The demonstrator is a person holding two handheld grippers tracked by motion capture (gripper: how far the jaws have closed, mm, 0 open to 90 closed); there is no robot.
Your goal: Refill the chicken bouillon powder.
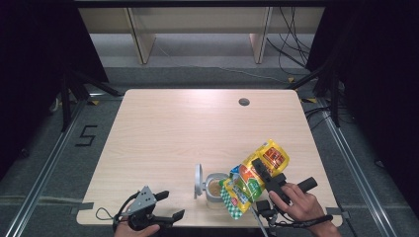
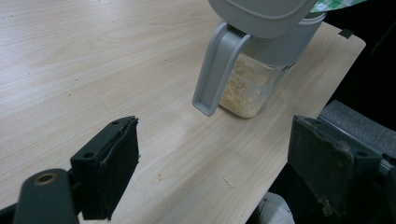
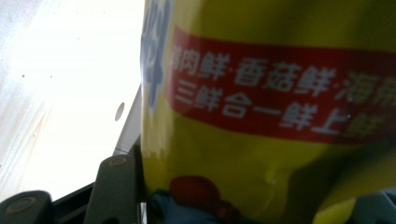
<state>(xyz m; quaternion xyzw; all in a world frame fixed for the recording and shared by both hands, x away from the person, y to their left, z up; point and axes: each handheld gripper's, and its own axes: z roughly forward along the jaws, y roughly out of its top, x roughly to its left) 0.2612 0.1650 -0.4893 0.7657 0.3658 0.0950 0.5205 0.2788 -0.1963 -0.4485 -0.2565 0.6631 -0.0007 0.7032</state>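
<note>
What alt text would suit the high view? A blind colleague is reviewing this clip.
The right gripper tips a yellow pouch over an open jar of beige granules near the front edge of a wooden table. The jar's grey lid stands flipped up. The left gripper rests open at the front left edge.

A yellow seasoning pouch point(image 3: 261, 154) with a red band of white Chinese characters looms close, pressed against the right gripper's black jaw at lower left. Pale wooden tabletop point(image 3: 56, 84) lies bright behind, at left.
</note>
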